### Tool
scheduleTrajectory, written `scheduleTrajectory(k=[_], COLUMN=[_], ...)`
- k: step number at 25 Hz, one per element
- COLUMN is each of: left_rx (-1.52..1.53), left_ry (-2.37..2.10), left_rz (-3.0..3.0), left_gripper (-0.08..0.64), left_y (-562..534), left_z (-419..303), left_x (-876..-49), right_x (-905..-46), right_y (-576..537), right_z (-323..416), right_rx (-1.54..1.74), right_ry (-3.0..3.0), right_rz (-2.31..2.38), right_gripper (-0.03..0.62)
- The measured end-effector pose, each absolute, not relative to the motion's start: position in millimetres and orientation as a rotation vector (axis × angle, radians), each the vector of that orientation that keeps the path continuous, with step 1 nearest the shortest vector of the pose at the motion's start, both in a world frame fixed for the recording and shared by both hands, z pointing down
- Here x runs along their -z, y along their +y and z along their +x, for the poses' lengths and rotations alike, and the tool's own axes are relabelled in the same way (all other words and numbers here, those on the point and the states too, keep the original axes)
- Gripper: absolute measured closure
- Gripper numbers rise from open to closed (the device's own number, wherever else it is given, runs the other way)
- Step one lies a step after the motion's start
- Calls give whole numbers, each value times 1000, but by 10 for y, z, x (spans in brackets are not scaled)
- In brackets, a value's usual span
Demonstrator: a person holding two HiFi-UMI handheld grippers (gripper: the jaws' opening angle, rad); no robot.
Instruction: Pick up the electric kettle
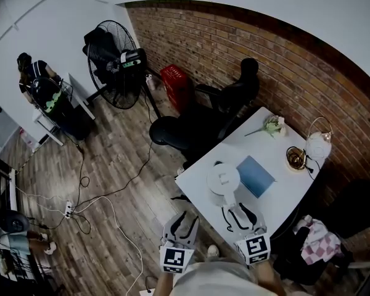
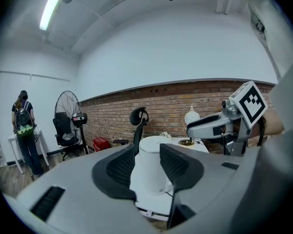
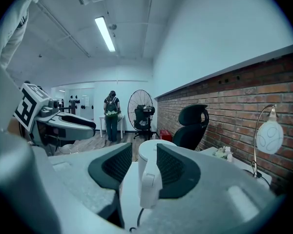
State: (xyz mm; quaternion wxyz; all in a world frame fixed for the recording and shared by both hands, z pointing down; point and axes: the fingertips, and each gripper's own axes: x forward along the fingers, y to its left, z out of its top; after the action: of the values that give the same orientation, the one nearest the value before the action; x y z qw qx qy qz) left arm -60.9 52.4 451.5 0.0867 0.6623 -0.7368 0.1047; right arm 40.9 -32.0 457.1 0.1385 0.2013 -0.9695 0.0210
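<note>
Approach is the step in hand, we judge.

Head view: the electric kettle [image 1: 223,179] stands on the white table [image 1: 200,197] near its seven o'clock corner, with a blue pad [image 1: 256,176] just beside it at three o'clock. The right gripper [image 1: 238,213] sits at the kettle's five o'clock, near the handle side. The left gripper [image 1: 184,217] is off the table edge at seven o'clock. We cannot see from above what the kettle stands on.

Left gripper view: the left gripper [image 2: 147,150] is released, its jaws parted and bare. The kettle [image 2: 154,172] shows beyond the gap at twelve o'clock, and the pads cut off its lower sides. The right gripper [image 2: 210,126] crosses at two o'clock.

Right gripper view: the right gripper [image 3: 144,147] is also released and grasps nothing. The kettle [image 3: 146,174] stands dead ahead, its handle facing us in the gap. To do this well, we should ease straight in, centre the handle between the pads, and close only once they flank it fully. A dark cord trails out at six o'clock and its end is cut off, so we should lift gently in case it tugs.
</note>
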Motion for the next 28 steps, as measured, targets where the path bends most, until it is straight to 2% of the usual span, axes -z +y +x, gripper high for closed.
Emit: scheduleTrajectory(k=[14, 20, 28], left_rx=[-331, -341, -369], left_ry=[-2113, -2003, -1802], left_rz=[2050, 2152, 2307], left_gripper=[393, 388, 376], left_y=[306, 120, -152], left_z=[-769, -889, -1010], left_x=[-4587, -4701, -4915], right_x=[-4580, -4605, -4737], right_y=[-403, -460, -539], right_z=[190, 93, 5], right_rx=[-51, -115, -26], right_ry=[-2779, -2733, -2688], right_rz=[612, 731, 872], right_gripper=[437, 437, 437])
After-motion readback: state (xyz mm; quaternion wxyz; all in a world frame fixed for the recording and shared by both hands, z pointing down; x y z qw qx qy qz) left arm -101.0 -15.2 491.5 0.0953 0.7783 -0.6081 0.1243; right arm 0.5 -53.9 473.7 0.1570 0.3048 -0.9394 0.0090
